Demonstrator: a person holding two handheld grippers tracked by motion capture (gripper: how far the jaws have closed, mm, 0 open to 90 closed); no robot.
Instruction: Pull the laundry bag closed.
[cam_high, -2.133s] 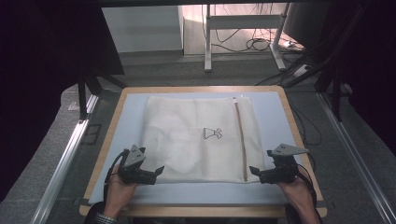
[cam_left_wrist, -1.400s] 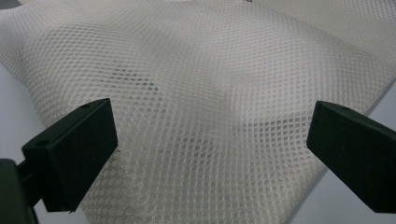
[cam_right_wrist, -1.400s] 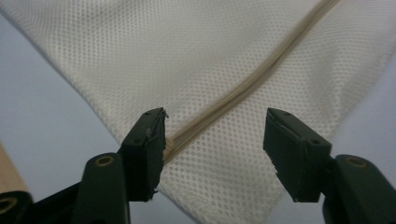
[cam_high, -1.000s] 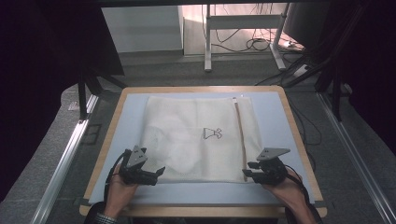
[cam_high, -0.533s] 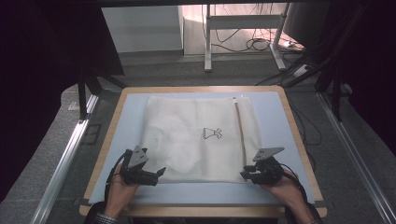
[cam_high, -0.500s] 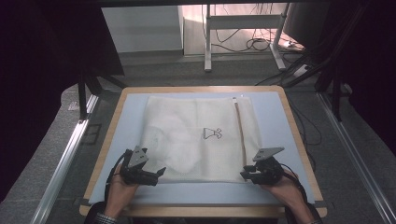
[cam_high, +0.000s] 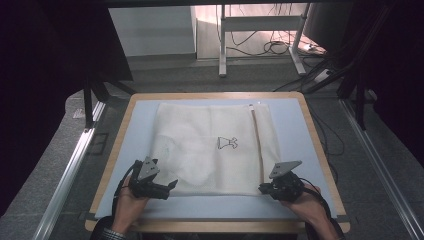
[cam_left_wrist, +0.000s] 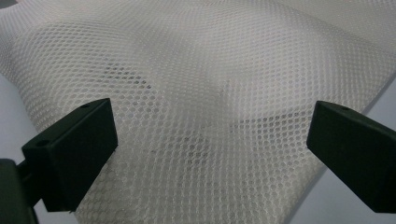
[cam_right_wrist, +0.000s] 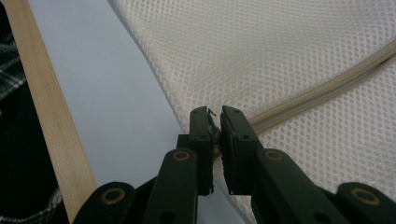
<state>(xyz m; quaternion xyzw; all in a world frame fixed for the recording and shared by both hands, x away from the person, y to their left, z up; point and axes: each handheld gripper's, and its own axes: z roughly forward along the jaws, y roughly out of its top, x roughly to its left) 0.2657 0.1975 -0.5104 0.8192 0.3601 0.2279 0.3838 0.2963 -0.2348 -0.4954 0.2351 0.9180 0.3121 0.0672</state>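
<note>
Right gripper (cam_high: 263, 188): since the earlier frame it is sitting further in from the table's right side, now at the mesh bag's (cam_high: 215, 147) near right corner, and its jaws have just been closing. In the right gripper view they are standing together, pinching the corner of the bag where the zipper (cam_right_wrist: 322, 91) is ending. The right hand (cam_high: 307, 205) is lying low at the near edge, wrist pointing inward.

Left gripper (cam_high: 170, 186): jaws are standing wide apart, the bag's near left corner lying between them, untouched. The left hand (cam_high: 127, 202) is resting low at the near edge.

Mesh bag: white netting, lying flat in the middle of the pale blue table (cam_high: 295, 125), carrying a small dark printed mark (cam_high: 227, 143), rumpling slightly near the left gripper.
</note>
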